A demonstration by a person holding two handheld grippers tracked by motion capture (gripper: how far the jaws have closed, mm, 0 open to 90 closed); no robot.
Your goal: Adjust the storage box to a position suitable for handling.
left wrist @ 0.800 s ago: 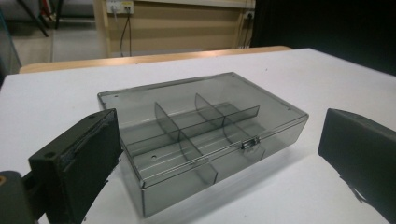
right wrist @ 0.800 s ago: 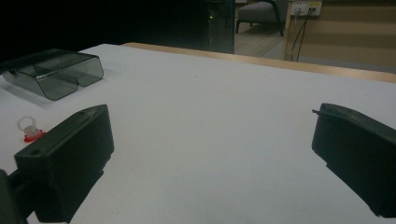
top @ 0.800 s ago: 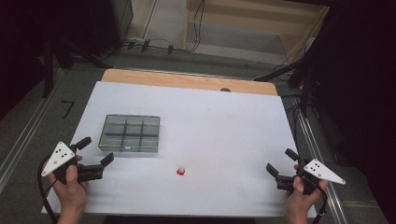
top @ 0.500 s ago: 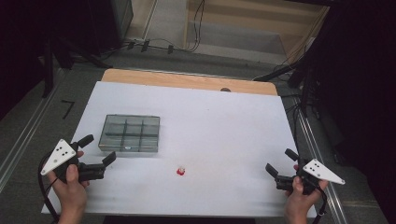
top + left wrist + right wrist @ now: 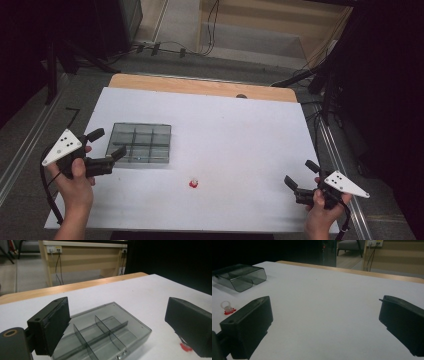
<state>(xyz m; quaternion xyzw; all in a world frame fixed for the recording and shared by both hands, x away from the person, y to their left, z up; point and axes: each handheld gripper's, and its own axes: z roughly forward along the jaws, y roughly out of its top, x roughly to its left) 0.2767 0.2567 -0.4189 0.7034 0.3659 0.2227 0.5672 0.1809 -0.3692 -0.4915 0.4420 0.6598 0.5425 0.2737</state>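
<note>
A smoky clear box [image 5: 141, 144] with several compartments lies on the left part of the white table; it also appears just ahead of the jaws in the left gripper view [image 5: 107, 332] and far left in the right gripper view [image 5: 239, 276]. A small red-and-clear piece [image 5: 194, 183] sits on the table in front of the box, low at the right edge of the left gripper view [image 5: 185, 347] and at the left of the right gripper view [image 5: 228, 308]. My left gripper [image 5: 106, 148] is open beside the box's left edge, jaws empty. My right gripper [image 5: 301, 175] is open near the table's front right corner, nothing between its jaws.
The white table top [image 5: 225, 130] has a wooden strip [image 5: 200, 86] along its far edge. Cables and dark stands [image 5: 320, 75] lie on the floor beyond and to the right. Metal rails run along both sides of the table.
My left gripper has edged slightly toward the box's left side. The right gripper, the box and the red piece have not moved.
</note>
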